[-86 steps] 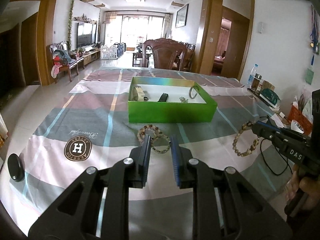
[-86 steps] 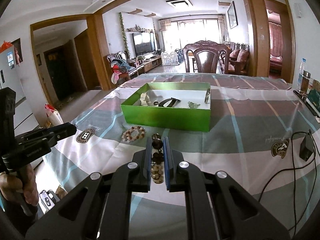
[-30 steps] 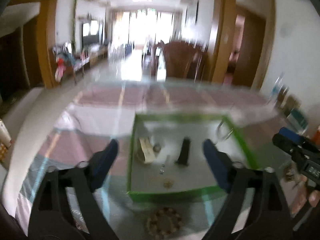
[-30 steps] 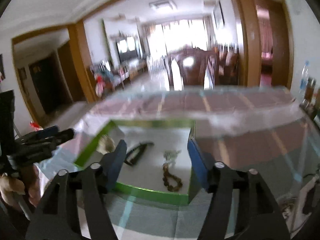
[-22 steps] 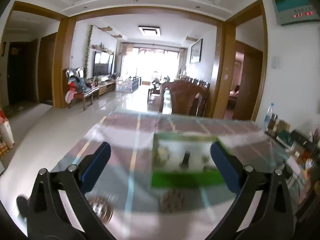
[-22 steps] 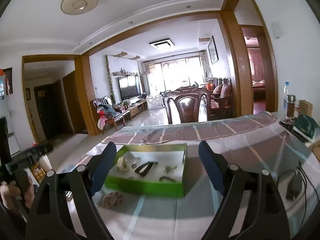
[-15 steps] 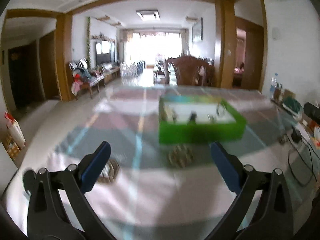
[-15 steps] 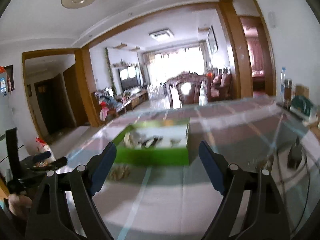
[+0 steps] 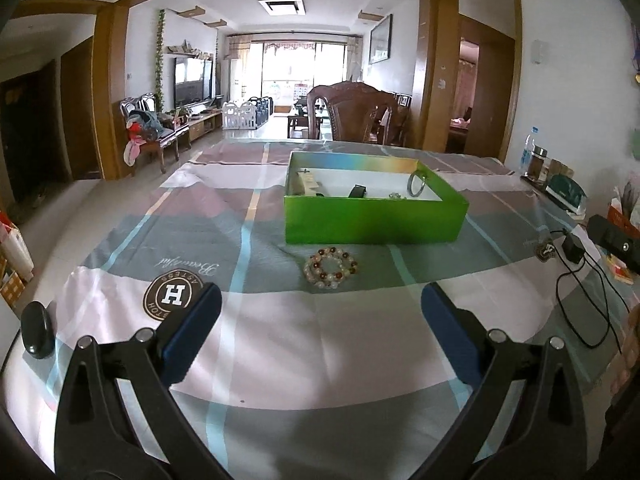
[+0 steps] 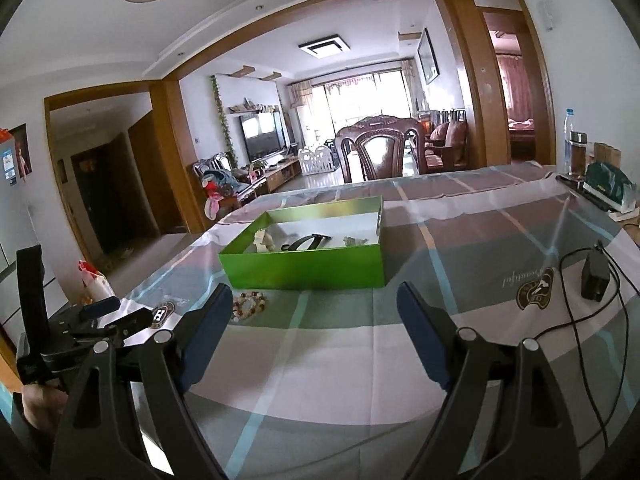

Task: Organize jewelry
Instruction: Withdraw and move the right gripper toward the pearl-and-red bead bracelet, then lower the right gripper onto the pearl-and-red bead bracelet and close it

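A green open box (image 9: 376, 222) stands on the checked tablecloth and holds several jewelry pieces, among them a silver bangle (image 9: 416, 183). It also shows in the right wrist view (image 10: 304, 268). A beaded bracelet (image 9: 330, 267) of pale and brown beads lies on the cloth just in front of the box, also seen in the right wrist view (image 10: 249, 304). My left gripper (image 9: 320, 320) is wide open and empty, held back from the bracelet. My right gripper (image 10: 314, 316) is wide open and empty, right of the bracelet.
A black oval object (image 9: 37, 330) lies at the table's left edge. A black charger and cable (image 10: 596, 276) lie on the right. A bottle, a jar and a green case (image 10: 608, 190) stand at the far right edge. A wooden chair (image 9: 352, 112) stands behind the table.
Both grippers opened wide and pulled back from over the box. The bracelet the right gripper held is gone from its jaws. One bracelet remains on the cloth.
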`<state>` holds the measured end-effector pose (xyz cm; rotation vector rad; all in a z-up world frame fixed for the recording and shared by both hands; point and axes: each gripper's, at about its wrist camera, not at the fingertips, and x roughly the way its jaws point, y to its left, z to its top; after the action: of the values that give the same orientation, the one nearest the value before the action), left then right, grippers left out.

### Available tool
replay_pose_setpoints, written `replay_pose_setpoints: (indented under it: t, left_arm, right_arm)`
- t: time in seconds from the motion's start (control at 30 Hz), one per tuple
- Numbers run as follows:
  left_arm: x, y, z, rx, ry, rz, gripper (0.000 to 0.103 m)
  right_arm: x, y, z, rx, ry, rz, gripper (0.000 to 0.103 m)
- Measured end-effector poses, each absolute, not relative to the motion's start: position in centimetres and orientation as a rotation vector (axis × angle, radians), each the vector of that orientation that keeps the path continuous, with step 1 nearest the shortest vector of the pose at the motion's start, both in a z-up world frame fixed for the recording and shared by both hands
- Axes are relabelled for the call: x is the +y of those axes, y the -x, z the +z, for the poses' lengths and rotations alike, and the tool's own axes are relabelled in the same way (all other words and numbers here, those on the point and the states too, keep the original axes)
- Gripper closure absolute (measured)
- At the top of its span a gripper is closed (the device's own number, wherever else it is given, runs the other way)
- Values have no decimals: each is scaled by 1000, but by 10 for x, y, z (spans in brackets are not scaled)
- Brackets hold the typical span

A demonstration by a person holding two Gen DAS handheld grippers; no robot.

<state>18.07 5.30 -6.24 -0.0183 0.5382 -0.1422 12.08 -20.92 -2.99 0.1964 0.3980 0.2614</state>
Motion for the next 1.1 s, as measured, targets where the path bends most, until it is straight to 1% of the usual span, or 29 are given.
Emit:
replay_pose_setpoints:
  t: [0.33, 0.43, 0.5, 0.53, 0.6, 0.67, 0.77, 0.87, 1.0, 1.1]
  left_arm:
    - [51, -183, -64, 554, 24, -157, 4]
    - [51, -182, -63, 554, 23, -154, 4]
    - [55, -181, -59, 546, 34, -155, 4]
    - [57, -181, -58, 542, 40, -153, 4]
    - [66, -179, -52, 526, 61, -140, 4]
    - [76, -177, -49, 516, 81, -122, 4]
    - [89, -175, -50, 519, 102, -103, 4]
    - [100, -177, -54, 529, 118, -73, 4]
    - [113, -182, -59, 546, 140, -52, 4]
    - [120, -186, -61, 552, 145, -42, 4]
  right_arm:
    - [-208, -127, -28, 415, -195, 269, 21]
    - [-197, -135, -23, 451, -152, 308, 21]
    - [-179, -149, -15, 485, -49, 373, 21]
    - [-162, -162, -12, 516, 58, 429, 21]
    - [-135, -188, -12, 559, 244, 504, 21]
    - [-117, -210, -18, 580, 360, 555, 21]
    - [-87, -247, -33, 637, 522, 686, 26]
    - [-61, -271, -60, 715, 634, 819, 36]
    - [-41, -295, -90, 816, 642, 907, 53]
    - [-31, -307, -99, 850, 634, 979, 60]
